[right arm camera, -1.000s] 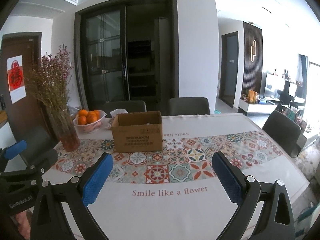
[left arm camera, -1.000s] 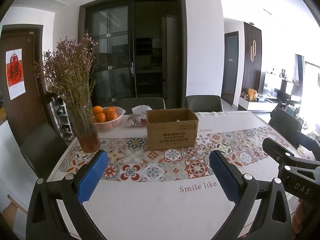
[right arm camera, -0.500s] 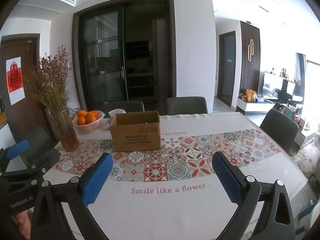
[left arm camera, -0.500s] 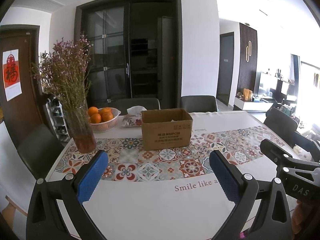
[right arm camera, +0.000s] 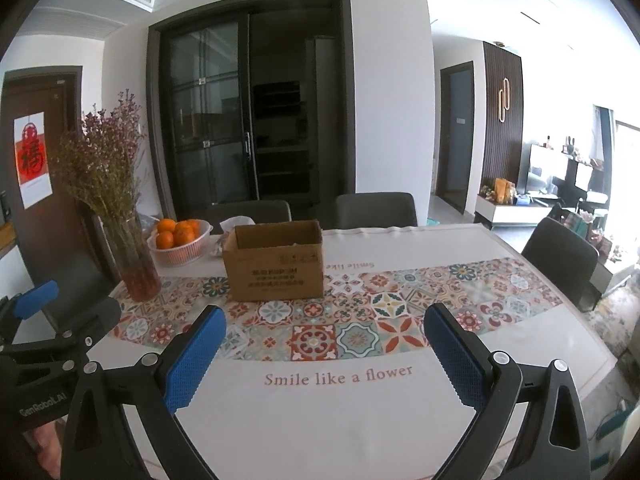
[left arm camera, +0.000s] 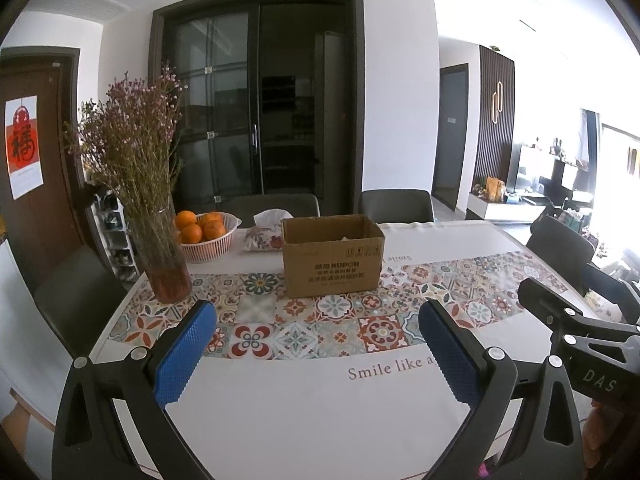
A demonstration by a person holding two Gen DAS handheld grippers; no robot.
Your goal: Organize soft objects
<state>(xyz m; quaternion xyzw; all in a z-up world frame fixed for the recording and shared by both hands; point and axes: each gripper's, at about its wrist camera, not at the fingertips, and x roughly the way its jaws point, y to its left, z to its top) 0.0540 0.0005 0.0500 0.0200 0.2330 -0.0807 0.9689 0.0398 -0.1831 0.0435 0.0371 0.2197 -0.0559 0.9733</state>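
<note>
An open brown cardboard box (left arm camera: 332, 256) (right arm camera: 276, 266) stands mid-table on the patterned runner, with something pale just showing inside. A floral tissue pouch (left arm camera: 262, 236) with white tissue sticking out lies behind the box's left side. My left gripper (left arm camera: 316, 354) hovers open over the near white part of the cloth, nothing between its blue pads. My right gripper (right arm camera: 324, 360) is also open and empty, above the words "Smile like a flower". Each gripper shows at the edge of the other's view.
A glass vase of dried purple flowers (left arm camera: 160, 248) stands at the table's left. A pink basket of oranges (left arm camera: 206, 236) sits behind it. Dark chairs (left arm camera: 396, 206) surround the table (left arm camera: 320, 420). Glass doors fill the far wall.
Both grippers have drawn back and risen slightly, so the box and table look a little farther off. Both stay open and empty.
</note>
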